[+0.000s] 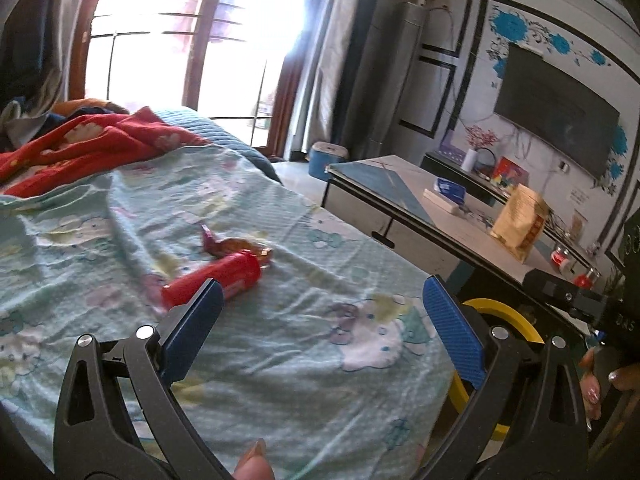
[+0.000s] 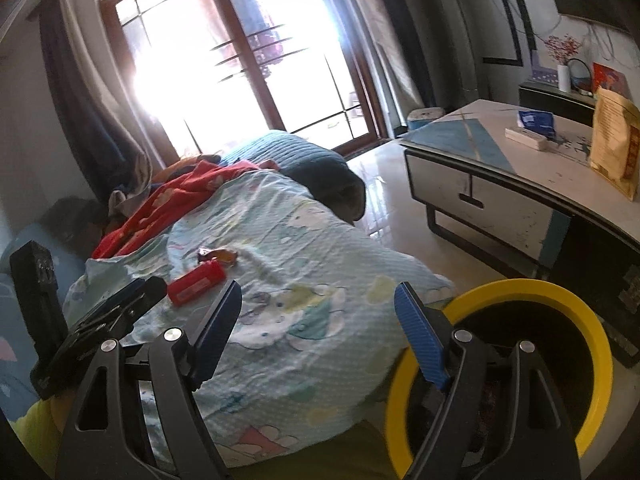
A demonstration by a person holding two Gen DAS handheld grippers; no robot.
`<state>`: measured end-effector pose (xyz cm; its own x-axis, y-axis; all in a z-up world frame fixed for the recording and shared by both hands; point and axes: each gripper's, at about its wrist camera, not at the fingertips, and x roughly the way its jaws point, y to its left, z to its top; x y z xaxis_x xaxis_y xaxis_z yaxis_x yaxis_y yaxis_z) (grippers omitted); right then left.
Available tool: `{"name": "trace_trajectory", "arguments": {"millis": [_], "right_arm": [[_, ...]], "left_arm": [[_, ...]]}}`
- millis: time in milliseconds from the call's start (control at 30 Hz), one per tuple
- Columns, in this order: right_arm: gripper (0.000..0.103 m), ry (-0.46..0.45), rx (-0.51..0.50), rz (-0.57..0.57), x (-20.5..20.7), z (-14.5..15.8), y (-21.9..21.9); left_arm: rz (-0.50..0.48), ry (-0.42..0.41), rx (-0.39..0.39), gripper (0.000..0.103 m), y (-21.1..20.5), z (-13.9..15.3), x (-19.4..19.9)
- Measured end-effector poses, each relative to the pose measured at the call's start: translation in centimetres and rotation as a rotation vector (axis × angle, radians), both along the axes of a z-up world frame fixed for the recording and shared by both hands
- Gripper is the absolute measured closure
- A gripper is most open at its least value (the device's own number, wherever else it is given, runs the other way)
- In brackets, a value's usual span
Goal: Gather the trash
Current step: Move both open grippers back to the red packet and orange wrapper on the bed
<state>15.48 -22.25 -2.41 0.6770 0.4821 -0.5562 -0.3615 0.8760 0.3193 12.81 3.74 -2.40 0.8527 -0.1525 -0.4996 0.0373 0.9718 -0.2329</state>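
A red cylindrical wrapper lies on the pale green cartoon bedsheet, with a crumpled brown and purple candy wrapper just behind it. Both show in the right wrist view, the red wrapper and the candy wrapper. My left gripper is open and empty, its left finger just in front of the red wrapper. My right gripper is open and empty, over the bed edge. A yellow-rimmed black bin stands beside the bed on the right, also seen in the left wrist view.
A red floral blanket and blue pillow lie at the bed's far end. A low table with a gold bag and boxes stands to the right. The left gripper's body shows at the lower left.
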Motion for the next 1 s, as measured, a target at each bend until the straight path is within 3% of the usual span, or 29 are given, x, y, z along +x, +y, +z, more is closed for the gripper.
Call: {"name": "trace_trajectory", "arguments": {"millis": [200,433,700,1000], "right_arm": [[0.027,-0.002,-0.007,0.053,0.7,0.2,2.7],[0.027,0.011,-0.027,0.106,2.8,0.3,5.9],[0.028,0.04,-0.039,0.162,5.6,-0.2,9.6],[0.044,0.109,-0.066,0.237,9.4,-2.0,14.7]], "left_arm": [[0.043,0.018,0.014,0.011,2.5,-0.1,0.4],[0.068,0.095,0.041,0.011,6.2,-1.2,1.9],[-0.012,0.167,0.07,0.015,7.7,-2.8,4.4],[-0.113,0.228,0.09,0.021,8.1,-4.3,7.6]]}}
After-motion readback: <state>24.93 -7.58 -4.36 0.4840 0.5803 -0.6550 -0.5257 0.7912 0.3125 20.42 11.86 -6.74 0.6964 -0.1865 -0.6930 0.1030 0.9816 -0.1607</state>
